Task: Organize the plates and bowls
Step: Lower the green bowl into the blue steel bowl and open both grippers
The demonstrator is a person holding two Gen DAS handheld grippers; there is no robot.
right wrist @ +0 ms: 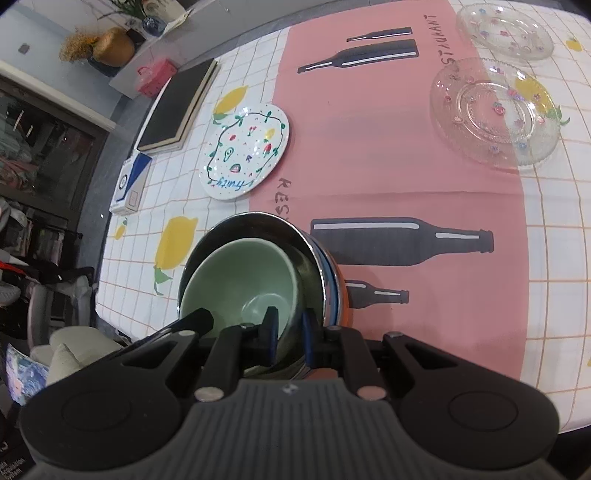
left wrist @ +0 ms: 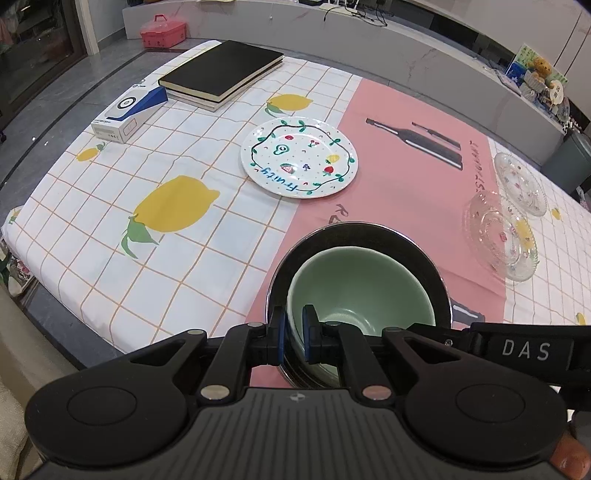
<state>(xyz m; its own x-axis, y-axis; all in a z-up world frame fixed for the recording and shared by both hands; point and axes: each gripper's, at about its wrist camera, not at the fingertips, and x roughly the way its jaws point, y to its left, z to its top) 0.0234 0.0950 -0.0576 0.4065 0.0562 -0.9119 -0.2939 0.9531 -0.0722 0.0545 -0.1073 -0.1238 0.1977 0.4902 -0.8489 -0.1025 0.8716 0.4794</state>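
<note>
Green bowl nested in steel bowl, both pinched.
Left tongs (left wrist: 293, 334) pinch the green bowl (left wrist: 360, 284) rim; right tongs (right wrist: 290, 332) pinch the steel bowl (right wrist: 314, 266) wall, on the bench (right wrist: 424, 192) near the fruit plate (left wrist: 299, 157).

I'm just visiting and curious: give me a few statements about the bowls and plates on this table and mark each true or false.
1. The green bowl sits inside the metal bowl. True.
2. The fruit plate is stacked on a glass plate. False: it lies alone on the cloth.
3. The left gripper has its jaws shut on the green bowl's rim. True.
4. Two glass plates lie on the table. True.
5. The right gripper hangs open. False: it clamps the metal bowl's rim.
</note>
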